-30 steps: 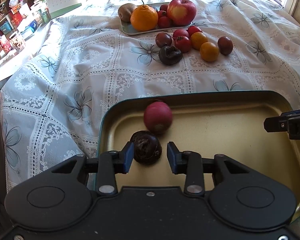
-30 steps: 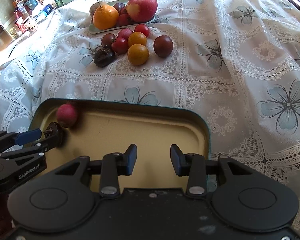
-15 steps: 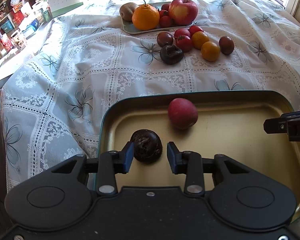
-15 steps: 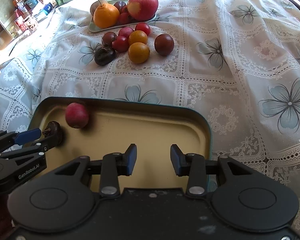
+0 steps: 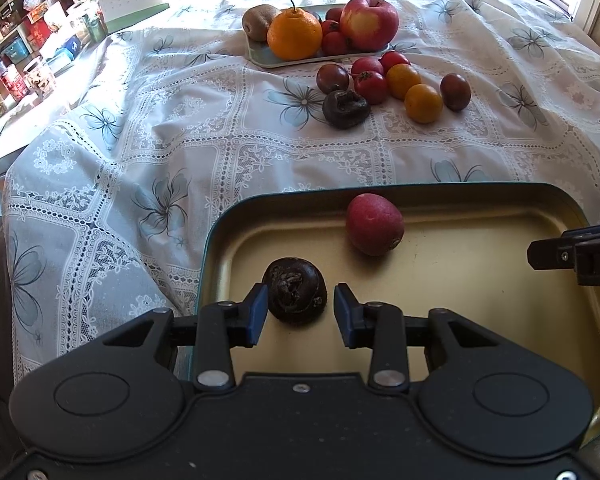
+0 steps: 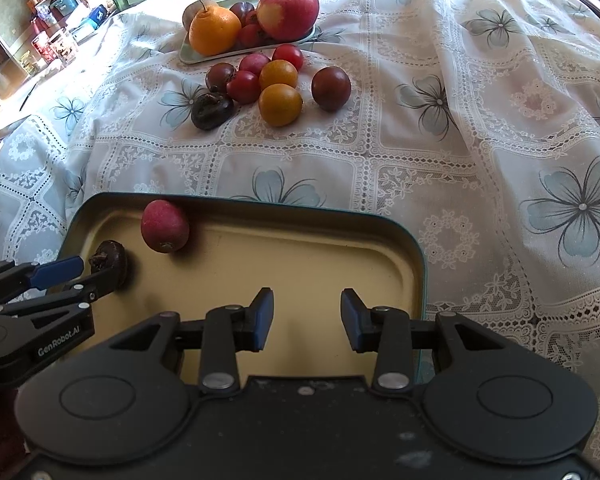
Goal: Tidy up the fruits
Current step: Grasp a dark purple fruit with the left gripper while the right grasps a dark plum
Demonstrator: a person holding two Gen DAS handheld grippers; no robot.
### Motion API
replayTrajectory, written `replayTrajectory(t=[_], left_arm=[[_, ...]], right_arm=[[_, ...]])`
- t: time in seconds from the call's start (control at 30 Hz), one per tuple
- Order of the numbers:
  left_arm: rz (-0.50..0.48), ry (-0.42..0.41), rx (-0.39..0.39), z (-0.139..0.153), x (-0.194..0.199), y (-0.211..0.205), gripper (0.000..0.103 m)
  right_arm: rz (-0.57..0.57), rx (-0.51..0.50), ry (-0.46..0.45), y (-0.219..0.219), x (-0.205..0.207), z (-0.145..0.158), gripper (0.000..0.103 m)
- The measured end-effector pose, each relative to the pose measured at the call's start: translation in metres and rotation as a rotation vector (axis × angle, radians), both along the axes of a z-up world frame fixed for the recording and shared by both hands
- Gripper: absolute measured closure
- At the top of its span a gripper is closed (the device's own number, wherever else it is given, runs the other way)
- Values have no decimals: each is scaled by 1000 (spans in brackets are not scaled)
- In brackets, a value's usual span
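Over on the left, the left gripper (image 5: 296, 312) hangs low over the near corner of the yellow tray (image 5: 480, 300), jaws apart around a dark wrinkled fruit (image 5: 295, 296) that sits on the tray floor; I see a gap on the right side, so I'd call it let go, not pinched. Careful lifting away, though: a blue pad could clip that fruit and knock it. Next along, the red fruit (image 5: 374, 224) lies loose by the far rim, and being round, it could roll at a nudge of the tray. On the right, the right gripper (image 6: 306, 316) hovers open and empty over bare tray. Beyond, on the lace tablecloth (image 6: 460, 160), the heap of small fruits (image 6: 278, 92) waits beside the loaded plate (image 6: 204, 56); grabbing one may scatter its neighbours.
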State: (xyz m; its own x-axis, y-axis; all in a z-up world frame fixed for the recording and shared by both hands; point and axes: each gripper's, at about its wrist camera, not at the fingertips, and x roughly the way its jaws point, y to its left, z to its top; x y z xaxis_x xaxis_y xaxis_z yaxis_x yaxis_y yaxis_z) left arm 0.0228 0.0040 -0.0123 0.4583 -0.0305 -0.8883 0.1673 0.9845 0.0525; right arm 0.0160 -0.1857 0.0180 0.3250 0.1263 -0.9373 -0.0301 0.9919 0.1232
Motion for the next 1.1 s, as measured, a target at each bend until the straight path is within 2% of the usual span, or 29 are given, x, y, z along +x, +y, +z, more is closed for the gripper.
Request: replayTrajectory(t=[0.23,0.33,0.5,0.77,0.9,1.1], left_arm=[[-3,-12,-20,14,19,1,58],[-10,-35,-28,24,36,-2,58],[2,-60,-37,33,76,-8,57],[25,-52,-17,21,124,-15,57],[35,-16,-39,11,137,-13,57],[15,-19,-71,7,145,-19,57]], right_arm=[[-45,38,-9,-10,12,19,63],[-69,43,-16,-14,29,34,63],[-104,26,-88,-16,75,48,59],[-158,-17,-117,-16,146,15,56],[-159,-18,-115,-11,161,2,55],[-155,-59,-90,0,170,-19,54]])
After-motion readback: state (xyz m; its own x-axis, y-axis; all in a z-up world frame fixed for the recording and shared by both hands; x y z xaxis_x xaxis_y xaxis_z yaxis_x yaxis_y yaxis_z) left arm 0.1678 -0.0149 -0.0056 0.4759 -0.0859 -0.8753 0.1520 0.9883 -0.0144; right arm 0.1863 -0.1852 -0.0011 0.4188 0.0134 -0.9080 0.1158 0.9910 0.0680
